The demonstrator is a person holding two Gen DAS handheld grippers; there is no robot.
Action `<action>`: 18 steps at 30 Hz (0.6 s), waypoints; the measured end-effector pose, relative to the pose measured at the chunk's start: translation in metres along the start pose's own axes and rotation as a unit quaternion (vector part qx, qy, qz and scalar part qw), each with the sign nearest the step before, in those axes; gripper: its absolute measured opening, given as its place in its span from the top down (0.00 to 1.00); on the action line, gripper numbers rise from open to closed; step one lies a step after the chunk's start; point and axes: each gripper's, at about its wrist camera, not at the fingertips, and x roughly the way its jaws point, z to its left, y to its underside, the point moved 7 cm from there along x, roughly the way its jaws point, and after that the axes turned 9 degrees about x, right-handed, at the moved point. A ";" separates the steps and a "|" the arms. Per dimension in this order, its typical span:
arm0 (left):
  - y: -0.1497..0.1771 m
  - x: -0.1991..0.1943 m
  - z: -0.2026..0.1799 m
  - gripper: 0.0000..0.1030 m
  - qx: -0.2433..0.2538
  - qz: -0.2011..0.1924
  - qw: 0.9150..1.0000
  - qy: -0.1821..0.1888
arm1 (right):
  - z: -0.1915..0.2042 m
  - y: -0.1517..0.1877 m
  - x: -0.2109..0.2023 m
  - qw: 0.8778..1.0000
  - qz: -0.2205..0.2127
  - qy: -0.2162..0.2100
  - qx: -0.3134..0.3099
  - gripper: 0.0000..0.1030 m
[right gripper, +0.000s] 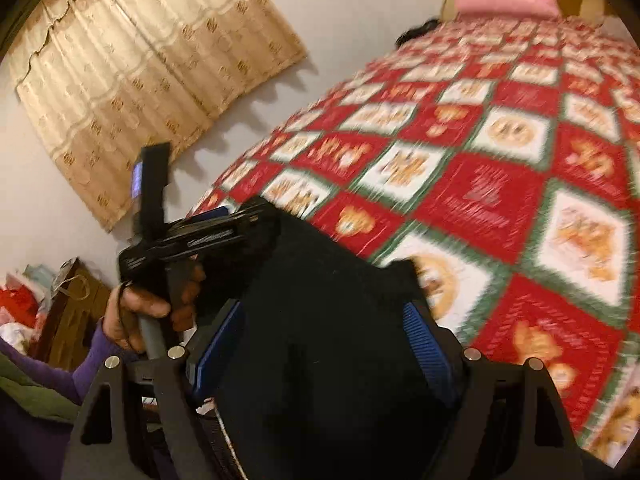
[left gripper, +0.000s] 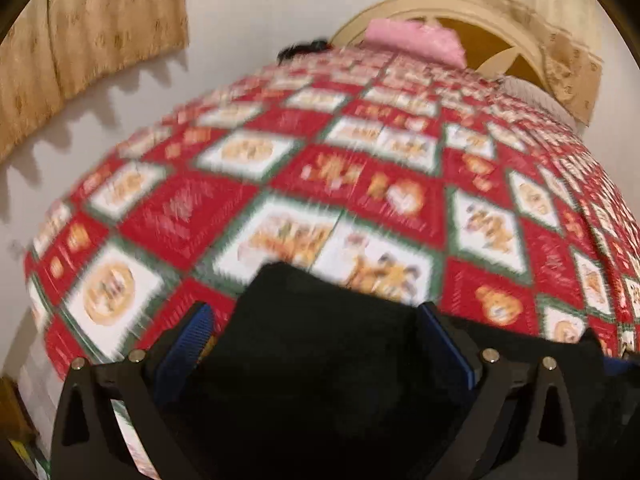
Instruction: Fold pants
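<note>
The pants (left gripper: 320, 360) are held up at the near edge of the bed (left gripper: 360, 184), clamped by left gripper (left gripper: 316, 344) and right gripper (right gripper: 320, 340); laying flat is judged next.

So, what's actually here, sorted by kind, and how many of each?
Tongs: 2, left tongs and right tongs
Black pants: 1, lying between both pairs
Patchwork bedspread: 1
Pink pillow: 1
Beige curtains: 2
Total: 7

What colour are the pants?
Black fabric pants, clearest in the right wrist view.
</note>
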 end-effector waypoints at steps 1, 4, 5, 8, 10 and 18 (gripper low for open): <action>0.004 0.005 0.003 0.00 -0.009 0.008 1.000 0.006 | 0.000 0.005 0.002 1.000 0.013 0.003 -0.002 0.20; 0.007 0.003 0.009 0.00 -0.023 -0.002 0.999 0.022 | 0.004 0.019 -0.005 0.999 0.030 0.015 -0.039 0.20; 0.008 0.003 0.008 0.00 -0.019 -0.002 1.000 0.022 | 0.003 0.022 -0.008 0.998 0.036 0.020 -0.049 0.20; 0.009 0.002 0.006 0.00 -0.016 -0.005 1.000 0.016 | -0.003 0.017 -0.009 0.999 0.030 0.022 -0.036 0.20; 0.009 0.001 0.006 0.00 -0.015 -0.005 1.000 0.014 | -0.008 0.009 -0.006 1.000 0.023 -0.011 0.004 0.20; 0.008 0.003 0.005 0.00 -0.016 -0.006 1.000 0.018 | -0.011 -0.012 -0.002 0.999 0.007 -0.031 0.023 0.20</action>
